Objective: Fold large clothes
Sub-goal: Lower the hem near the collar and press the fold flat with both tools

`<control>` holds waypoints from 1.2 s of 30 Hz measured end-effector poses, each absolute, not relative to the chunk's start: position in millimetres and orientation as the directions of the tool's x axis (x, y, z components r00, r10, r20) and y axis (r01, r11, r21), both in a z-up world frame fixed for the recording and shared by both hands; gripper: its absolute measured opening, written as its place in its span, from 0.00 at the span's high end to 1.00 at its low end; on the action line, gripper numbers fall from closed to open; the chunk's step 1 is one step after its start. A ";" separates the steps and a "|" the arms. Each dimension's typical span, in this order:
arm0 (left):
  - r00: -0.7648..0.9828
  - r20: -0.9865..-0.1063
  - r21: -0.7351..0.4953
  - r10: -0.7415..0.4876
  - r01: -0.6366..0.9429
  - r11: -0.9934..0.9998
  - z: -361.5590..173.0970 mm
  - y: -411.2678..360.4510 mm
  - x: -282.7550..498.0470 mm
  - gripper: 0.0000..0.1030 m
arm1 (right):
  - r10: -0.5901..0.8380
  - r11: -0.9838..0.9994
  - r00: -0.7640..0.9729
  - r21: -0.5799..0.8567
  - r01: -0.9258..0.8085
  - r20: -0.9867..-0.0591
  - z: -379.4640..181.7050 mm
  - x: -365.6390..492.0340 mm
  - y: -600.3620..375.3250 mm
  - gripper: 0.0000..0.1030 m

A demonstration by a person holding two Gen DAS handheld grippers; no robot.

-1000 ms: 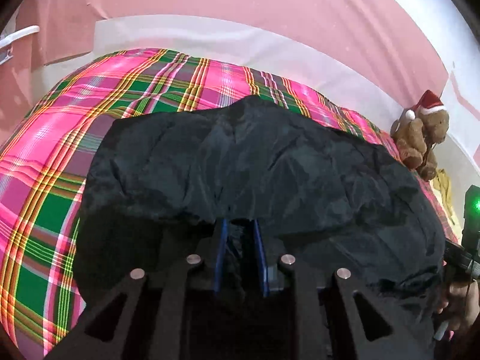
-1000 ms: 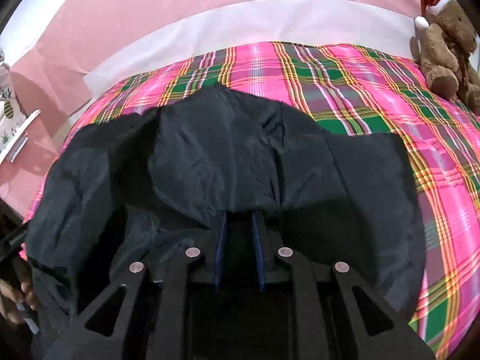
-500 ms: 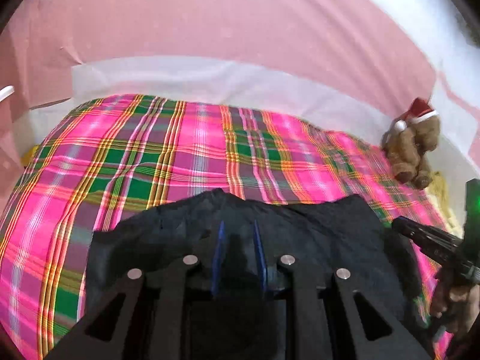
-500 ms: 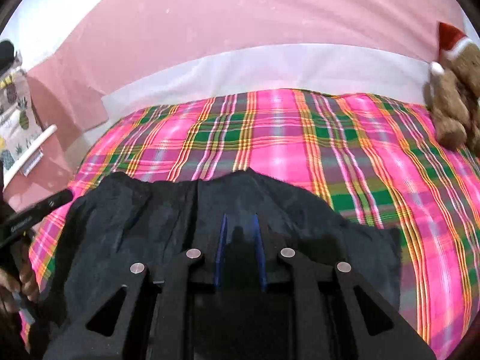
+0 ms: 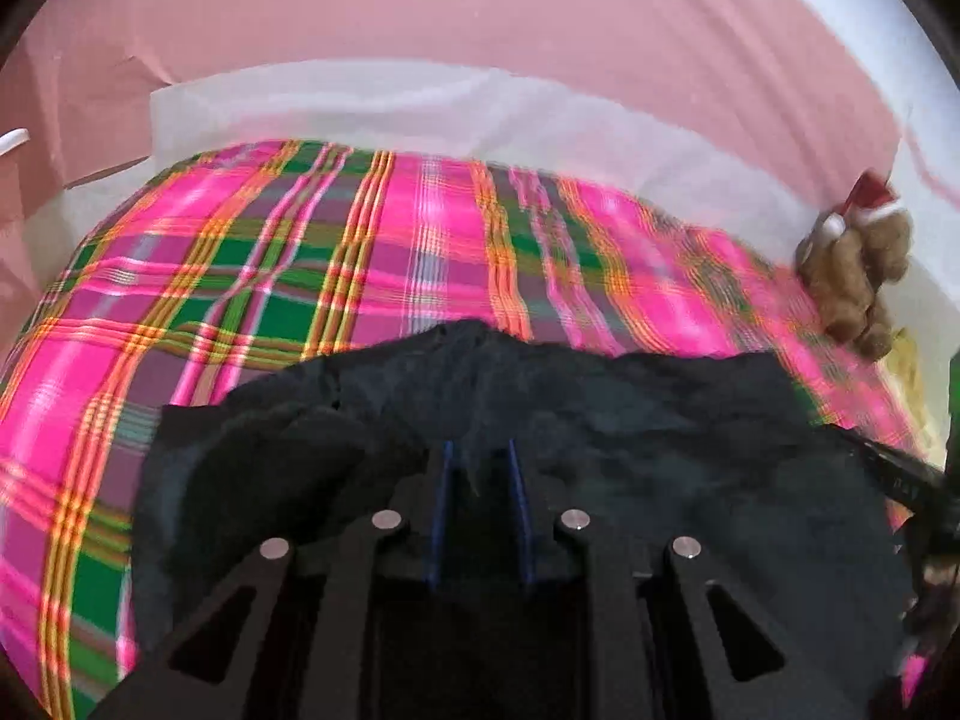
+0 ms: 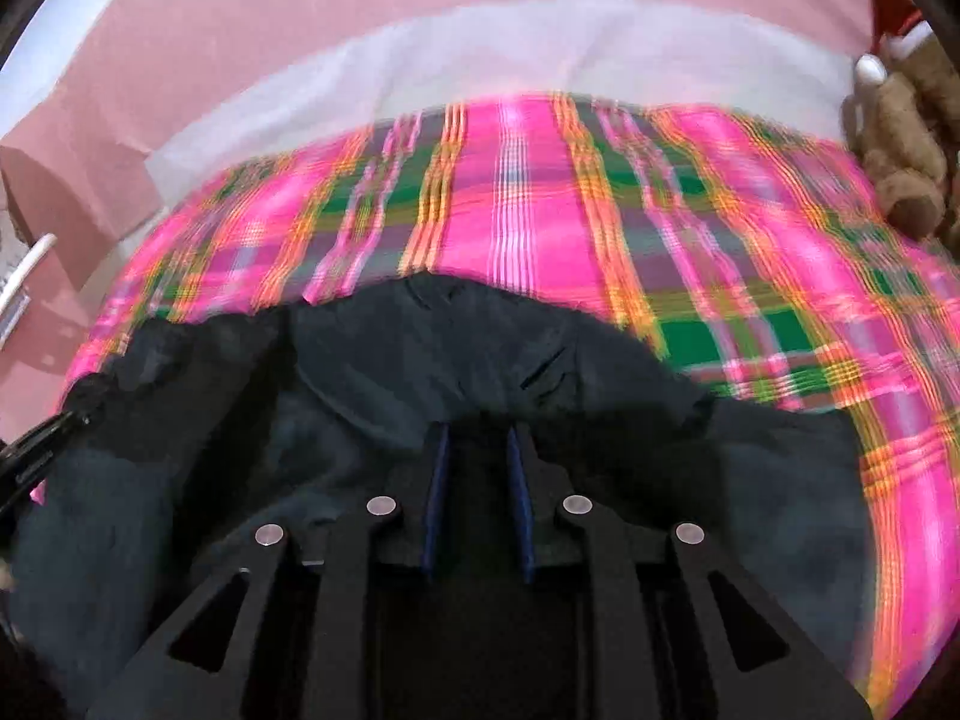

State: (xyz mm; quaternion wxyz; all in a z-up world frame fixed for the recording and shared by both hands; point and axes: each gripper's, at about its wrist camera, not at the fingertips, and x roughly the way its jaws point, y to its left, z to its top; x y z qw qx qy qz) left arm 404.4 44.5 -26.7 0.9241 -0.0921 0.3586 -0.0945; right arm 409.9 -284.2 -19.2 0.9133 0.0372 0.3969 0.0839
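A large black garment [image 5: 660, 420] lies on a pink and green plaid bedspread [image 5: 300, 252]. My left gripper [image 5: 478, 456] is shut on a fold of it, and a wisp of dark cloth hangs between the blue pads. In the right wrist view the same garment [image 6: 390, 372] spreads in front of my right gripper [image 6: 477, 438]. That gripper's jaws are opening, with dark cloth lying loose at and between their tips. Each gripper shows at the edge of the other's view: the right gripper [image 5: 900, 474] and the left gripper [image 6: 42, 444].
A brown teddy bear [image 5: 858, 276] in a red hat sits at the bed's far right corner, also the teddy bear [image 6: 900, 144]. Behind the bed run a white band [image 5: 420, 102] and a pink wall [image 5: 480, 12]. A white object [image 6: 30, 270] juts in at the left.
Much less black cloth lies ahead of both grippers and far more plaid bedspread shows. The garment's far edge now sits close to the fingertips. Both views are blurred by motion.
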 end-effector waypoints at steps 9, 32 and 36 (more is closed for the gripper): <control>0.692 -0.611 -0.263 -0.384 0.281 0.923 -14.8 2.0 321.5 0.80 | 0.371 0.927 0.690 0.203 -0.315 -0.621 12.3 316.2 -252.7 0.80; 0.616 -0.709 -0.228 -0.342 0.259 0.939 -67.2 -12.3 298.7 0.77 | 0.366 0.925 0.578 0.213 -0.316 -0.729 -69.6 296.2 -235.2 0.80; 0.627 -0.710 -0.201 -0.320 0.255 0.946 -72.4 -17.9 299.9 0.77 | 0.347 0.930 0.583 0.190 -0.314 -0.735 -77.2 298.9 -230.5 0.80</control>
